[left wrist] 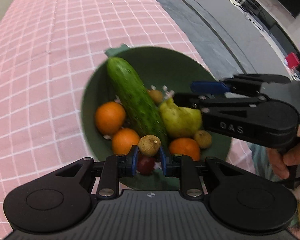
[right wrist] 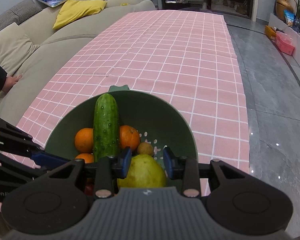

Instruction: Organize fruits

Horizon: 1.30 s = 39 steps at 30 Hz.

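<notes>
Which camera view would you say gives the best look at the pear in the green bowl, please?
The left wrist view shows the pear best: most of its yellow-green body lies in sight beside the cucumber, with only the right gripper overlapping one side. In the right wrist view the pear sits low, partly cut off by that gripper's own body.

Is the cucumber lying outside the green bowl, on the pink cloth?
No. The cucumber lies inside the green bowl, leaning on its far wall among the oranges.

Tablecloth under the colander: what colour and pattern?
The tablecloth is pink with a thin white grid of squares; the right wrist view shows it best.
</notes>
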Available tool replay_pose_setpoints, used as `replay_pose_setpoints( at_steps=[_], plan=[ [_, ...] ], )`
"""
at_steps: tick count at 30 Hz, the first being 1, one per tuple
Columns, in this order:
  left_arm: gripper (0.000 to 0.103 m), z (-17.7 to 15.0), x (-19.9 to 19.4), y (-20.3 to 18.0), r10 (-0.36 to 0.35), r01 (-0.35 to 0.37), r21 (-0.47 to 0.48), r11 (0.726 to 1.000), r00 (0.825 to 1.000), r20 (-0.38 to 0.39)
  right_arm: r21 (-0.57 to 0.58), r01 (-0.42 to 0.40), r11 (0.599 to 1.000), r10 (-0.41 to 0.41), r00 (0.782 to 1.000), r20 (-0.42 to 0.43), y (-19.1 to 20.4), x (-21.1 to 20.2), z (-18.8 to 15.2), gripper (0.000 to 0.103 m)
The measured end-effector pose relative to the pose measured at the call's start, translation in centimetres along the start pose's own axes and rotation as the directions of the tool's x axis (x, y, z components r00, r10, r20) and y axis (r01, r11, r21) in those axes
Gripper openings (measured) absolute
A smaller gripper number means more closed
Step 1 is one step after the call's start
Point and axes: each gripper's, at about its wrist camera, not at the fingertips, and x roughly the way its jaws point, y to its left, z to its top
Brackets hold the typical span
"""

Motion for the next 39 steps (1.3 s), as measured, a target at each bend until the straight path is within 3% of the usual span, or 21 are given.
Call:
replay_pose_setpoints(
  at_steps=[5, 14, 19, 23, 25, 29, 35, 39],
  plan=[
    [0.025, -0.6, 0.8, -0.9, -0.038, 0.040, 0.043, 0.998, 0.998, -0.056, 0.003, 0.002, 1.000, -0.002, 1.000, 0.001, 0.0, -0.2, -0.2, 0.032],
    [0.025, -1.0, 1.0, -1.1, -0.068, 0.069, 0.017, 0.998, 0.997, -0.043, 0.008, 0.010, 1.000, -0.010, 1.000, 0.013, 0.1, -1.0, -0.4, 0.032],
    [0.033, -1.4, -1.3, -1.3, -0.061, 0.060, 0.017, 0.998, 0.998, 0.033, 0.019, 0.009, 1.000, -0.010, 0.998, 0.054, 0.1, -2.7, -0.1, 0.034],
    [0.039, -1.9, -4.9, -1.1, -0.022, 0.023, 0.001, 1.000, 0.987, 0.160, 0.030, 0.007, 1.000, -0.010, 0.994, 0.109, 0.5, -5.1, 0.1, 0.040],
    [0.041, -2.2, -6.9, -1.1, 0.006, -0.003, -0.013, 1.000, 0.974, 0.226, 0.032, 0.015, 0.999, -0.020, 0.988, 0.156, 0.9, -6.8, 0.1, 0.060],
    [0.049, -3.7, -10.4, -1.5, 0.088, -0.070, -0.061, 0.996, 0.931, 0.354, 0.024, 0.019, 1.000, -0.024, 0.971, 0.238, 2.0, -10.5, 0.0, 0.062],
    [0.068, -5.9, -14.8, -2.7, 0.217, -0.163, -0.152, 0.975, 0.853, 0.475, 0.001, 0.028, 1.000, -0.027, 0.934, 0.355, 4.1, -16.1, -0.8, 0.076],
    [0.081, -7.5, -17.0, -3.4, 0.302, -0.212, -0.223, 0.951, 0.787, 0.538, -0.008, 0.038, 0.999, -0.032, 0.914, 0.404, 5.4, -19.0, -1.9, 0.081]
  ],
)
